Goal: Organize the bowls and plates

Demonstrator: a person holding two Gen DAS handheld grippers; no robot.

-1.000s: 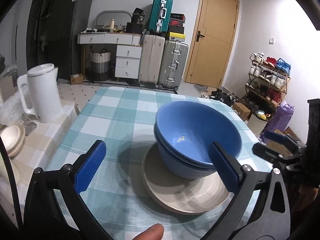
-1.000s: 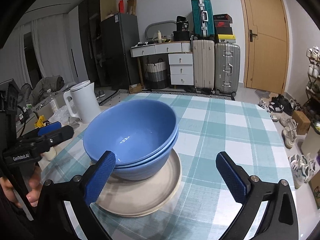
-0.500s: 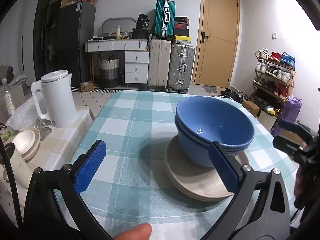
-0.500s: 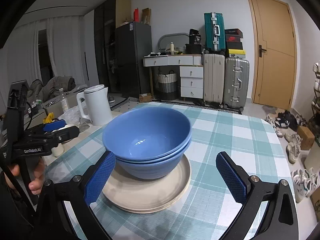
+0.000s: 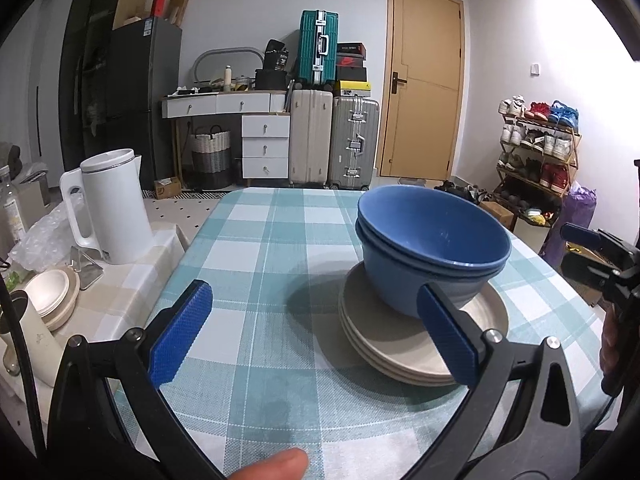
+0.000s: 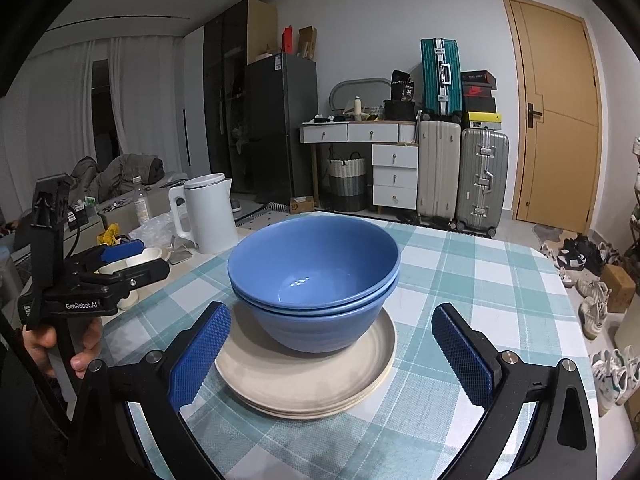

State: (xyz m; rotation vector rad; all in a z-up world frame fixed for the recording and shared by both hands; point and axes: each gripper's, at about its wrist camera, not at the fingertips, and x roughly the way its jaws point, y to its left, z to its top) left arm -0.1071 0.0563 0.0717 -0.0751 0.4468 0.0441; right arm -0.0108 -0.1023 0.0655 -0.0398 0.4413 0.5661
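On the teal-and-white checked tablecloth (image 6: 480,280), the stack of crockery serves as the landmark: two nested blue bowls (image 6: 316,276) sit upright on a pile of beige plates (image 6: 304,376). In front of that stack, the right gripper (image 6: 330,354) is spread wide and holds nothing; its blue textured pads (image 6: 200,354) stand to either side of the stack's near edge, apart from both the plates and the bowls. The left gripper (image 5: 316,336) is likewise wide apart and empty, positioned to the left of the stack and nearer the table's edge, with one pad (image 5: 446,340) overlapping the plates' rim in its own view, though contact cannot be told. In the right wrist view the left gripper (image 6: 120,260) shows from the side, left of the stack, held by a hand (image 6: 60,344) around its handle. A fingertip (image 5: 272,466) pokes in at the bottom of the left wrist view.

Left of the stack, beyond the table's edge, a white electric kettle (image 5: 112,208) stands upright on a side surface covered in a beige checked cloth, with a cream bowl (image 5: 50,296) near it. Behind the stack, well apart, suitcases (image 6: 460,176) line the wall next to a white drawer unit (image 6: 394,176) and a wooden door (image 6: 556,120). Right of the stack, a shoe rack (image 5: 538,148) stands against the wall.
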